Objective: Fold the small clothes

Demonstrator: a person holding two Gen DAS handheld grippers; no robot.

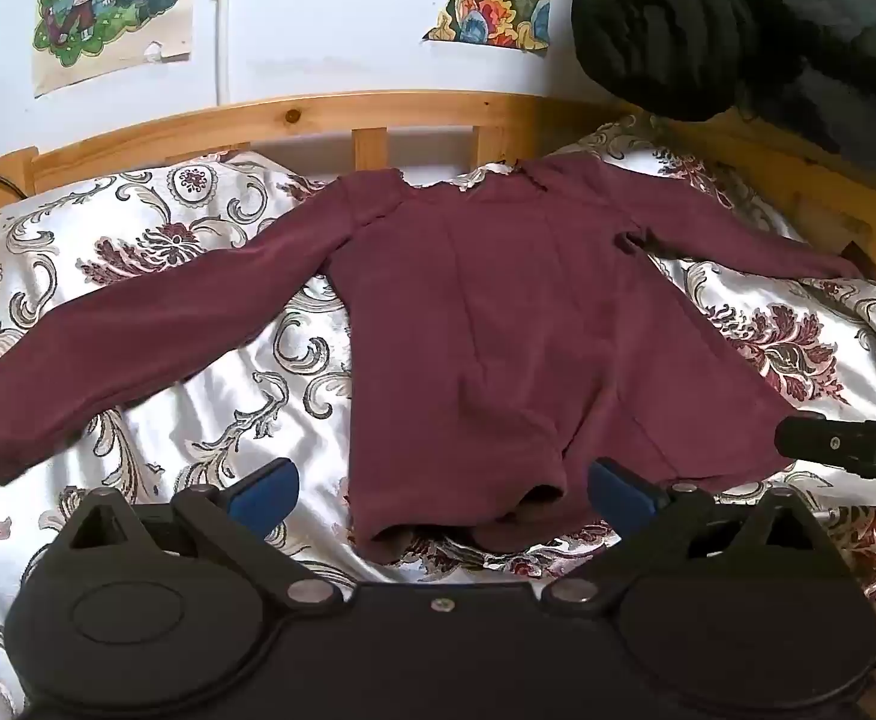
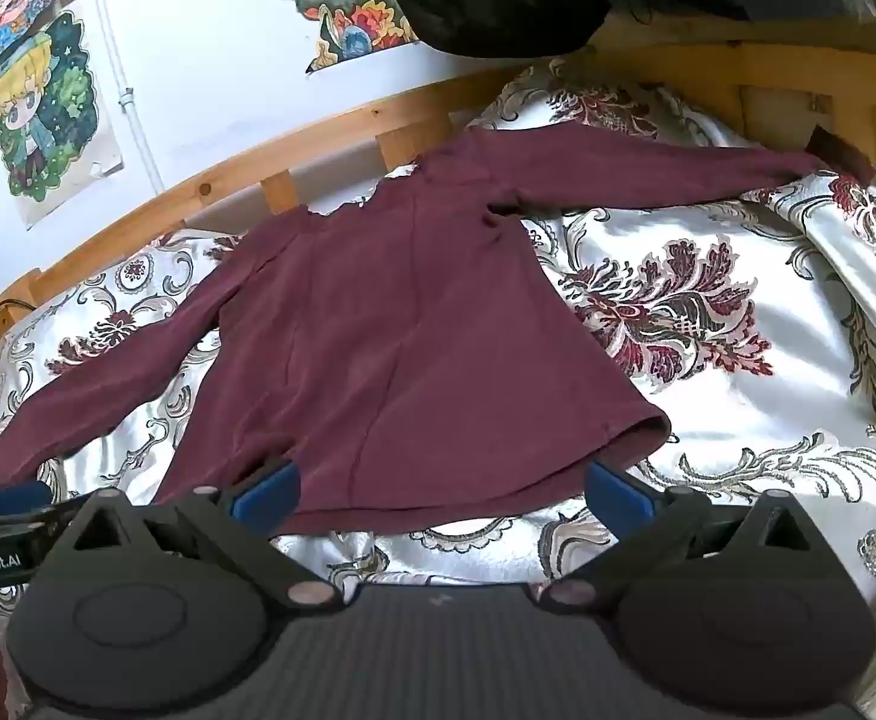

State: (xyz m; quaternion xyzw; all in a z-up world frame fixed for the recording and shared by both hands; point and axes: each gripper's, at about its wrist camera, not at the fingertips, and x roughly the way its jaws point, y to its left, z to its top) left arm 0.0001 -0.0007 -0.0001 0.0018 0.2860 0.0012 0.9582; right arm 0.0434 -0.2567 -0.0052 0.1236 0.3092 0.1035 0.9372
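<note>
On the bed, spread flat over a shiny white satin bedspread (image 1: 210, 414) with dark red and grey floral scrolls, there's a small maroon long-sleeved top (image 1: 498, 324). The neckline points toward the pale wooden slatted bed rail (image 1: 372, 114) at the far side, the hem is nearest the cameras, and both sleeves are stretched out to the sides. One sleeve cuff reaches the wooden frame at the far corner in the right wrist view. The hem is a bit rumpled near its left corner in the left wrist view, with a small fold lifted there.

Left tongs (image 1: 443, 489): black frame, blue pads, spread wide with nothing between the pads. They hover just short of the hem, lined up with its left part. Right tongs (image 2: 443, 489) are the same deal, spread wide and empty, sitting at the hem's right part. The tip of the right tongs also pokes into the left view from the right edge, over the lower right corner of the top. Whether any pad actually touches the fabric is hard to call from these angles, but it looks like they don't.

Behind the bed is a white wall with cartoon posters (image 1: 114, 6) taped up and a thin white pipe (image 1: 222, 24) running down it. A bulky black puffy bundle (image 1: 756, 36), maybe a jacket or duvet, sits at the far right corner on the frame.
</note>
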